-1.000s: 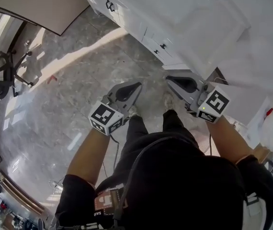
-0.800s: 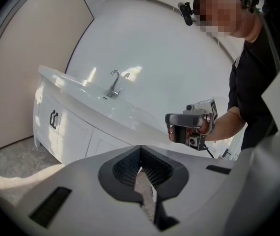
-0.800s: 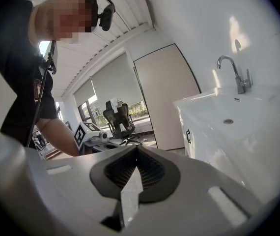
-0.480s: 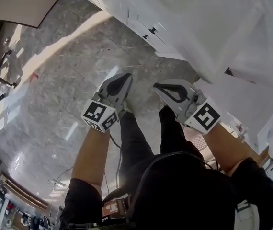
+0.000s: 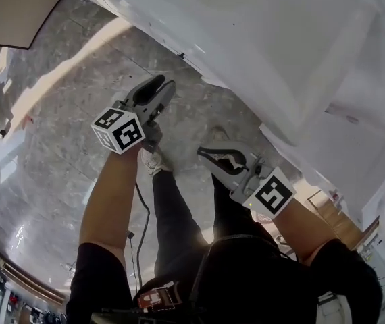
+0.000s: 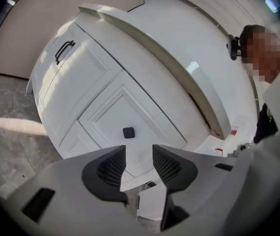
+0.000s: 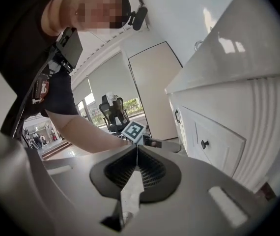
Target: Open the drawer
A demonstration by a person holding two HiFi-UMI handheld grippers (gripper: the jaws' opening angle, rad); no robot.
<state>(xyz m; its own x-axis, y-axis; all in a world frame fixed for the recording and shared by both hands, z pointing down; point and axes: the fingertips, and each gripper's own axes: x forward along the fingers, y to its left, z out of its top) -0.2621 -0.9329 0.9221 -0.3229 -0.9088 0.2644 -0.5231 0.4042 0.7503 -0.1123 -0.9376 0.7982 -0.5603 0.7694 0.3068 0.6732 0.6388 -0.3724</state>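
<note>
The white cabinet (image 5: 246,39) fills the top of the head view. In the left gripper view a white drawer front (image 6: 130,112) with a small black square knob (image 6: 128,132) lies straight ahead, a short way beyond the jaws. My left gripper (image 6: 139,154) points at that knob; its jaws are opening and nothing is between them. In the head view the left gripper (image 5: 160,82) reaches toward the cabinet's base. My right gripper (image 5: 202,152) hangs lower and further back, over the person's legs. In its own view the right gripper (image 7: 136,154) is shut and holds nothing.
To the left of the drawer is a cabinet door with a black bar handle (image 6: 64,51), under a jutting countertop edge (image 6: 169,68). The right gripper view shows another knobbed drawer (image 7: 205,144) and an office chair (image 7: 111,113) far off. Grey marble floor (image 5: 57,147) spreads out left of the cabinet.
Both grippers have come down and closer to the cabinet. The left one reached ahead toward the cabinet base and its jaws parted. The right one stayed shut and fell behind.
</note>
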